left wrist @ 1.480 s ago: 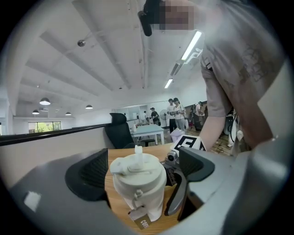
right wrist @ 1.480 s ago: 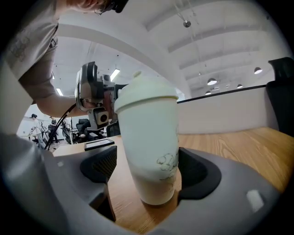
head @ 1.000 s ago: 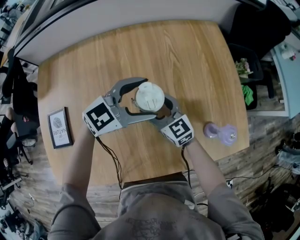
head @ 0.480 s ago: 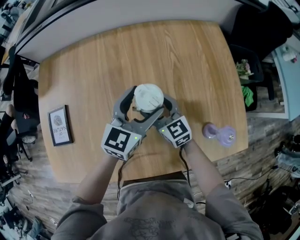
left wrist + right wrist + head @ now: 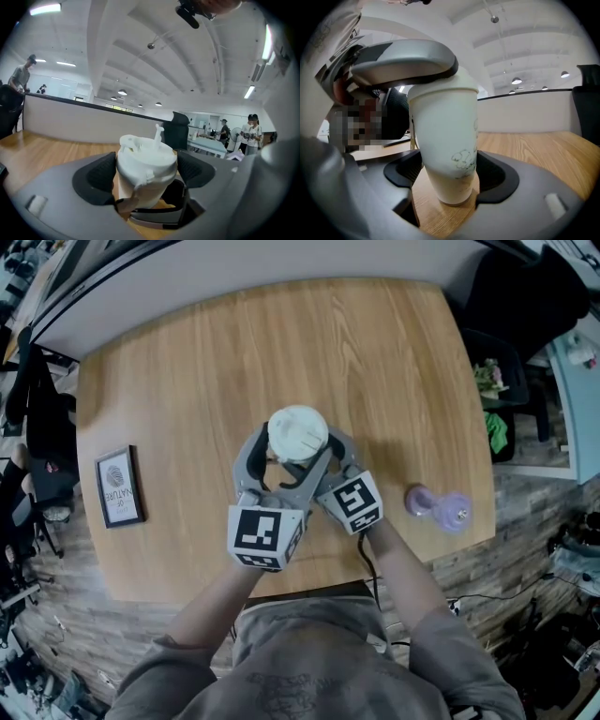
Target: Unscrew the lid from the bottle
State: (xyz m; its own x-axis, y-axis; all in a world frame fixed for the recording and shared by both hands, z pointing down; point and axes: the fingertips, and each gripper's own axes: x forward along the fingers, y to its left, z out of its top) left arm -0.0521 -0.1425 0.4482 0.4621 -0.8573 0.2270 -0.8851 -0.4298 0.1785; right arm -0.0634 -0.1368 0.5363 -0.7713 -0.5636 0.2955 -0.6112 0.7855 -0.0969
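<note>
A pale bottle (image 5: 445, 140) with a white lid (image 5: 298, 434) stands upright near the middle of the round wooden table (image 5: 187, 371). My left gripper (image 5: 292, 444) reaches in from the near side at lid height. Its jaws are closing, and the dark pads (image 5: 101, 173) sit against both sides of the lid (image 5: 146, 157). My right gripper (image 5: 311, 459) comes in lower from the near right. That right gripper (image 5: 447, 178) is shut on the bottle's body, just above its base. From above, the lid hides most of the bottle.
A small framed print (image 5: 120, 488) lies near the table's left edge. A purple object (image 5: 441, 507) lies on its side at the right, close to the rim. Beyond the right edge are a dark chair and a bin holding something green (image 5: 494, 423).
My left gripper has swung round the lid from the left side to the near side, so its marker cube now sits in front of the bottle. The right gripper and the bottle stayed put.
</note>
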